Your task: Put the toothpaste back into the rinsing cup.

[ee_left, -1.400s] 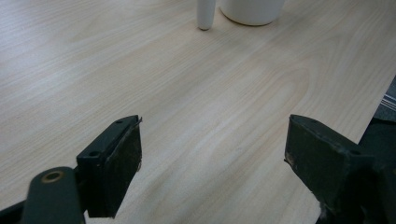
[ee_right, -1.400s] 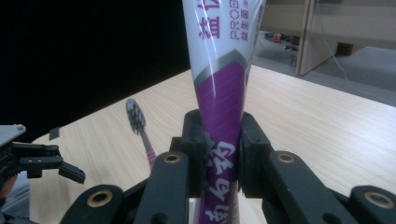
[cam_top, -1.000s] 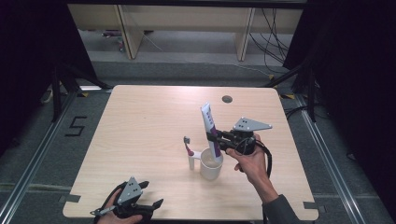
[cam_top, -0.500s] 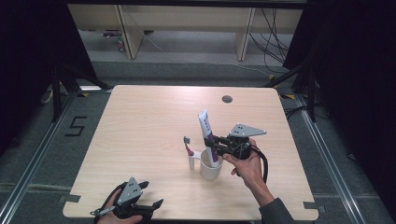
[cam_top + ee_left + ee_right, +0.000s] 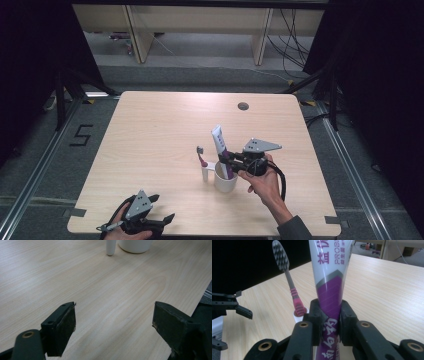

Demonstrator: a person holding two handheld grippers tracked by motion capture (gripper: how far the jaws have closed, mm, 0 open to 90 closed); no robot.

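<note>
Since a second ago the toothpaste tube (image 5: 220,148) is being lowered: it was held above the cup (image 5: 225,177) and its lower end is now being set inside it. The tube is being clamped upright between the jaws of the right gripper (image 5: 231,159). Just beyond it, a toothbrush (image 5: 289,282) is standing in a small white holder (image 5: 205,171) beside the cup. The left gripper (image 5: 159,220) is being held released, jaws spread, near the table (image 5: 150,130) edge.

The right gripper (image 5: 229,159), held in the right hand (image 5: 264,181), has its jaws clamped; the left gripper (image 5: 156,209) rests low with jaws spread wide.
</note>
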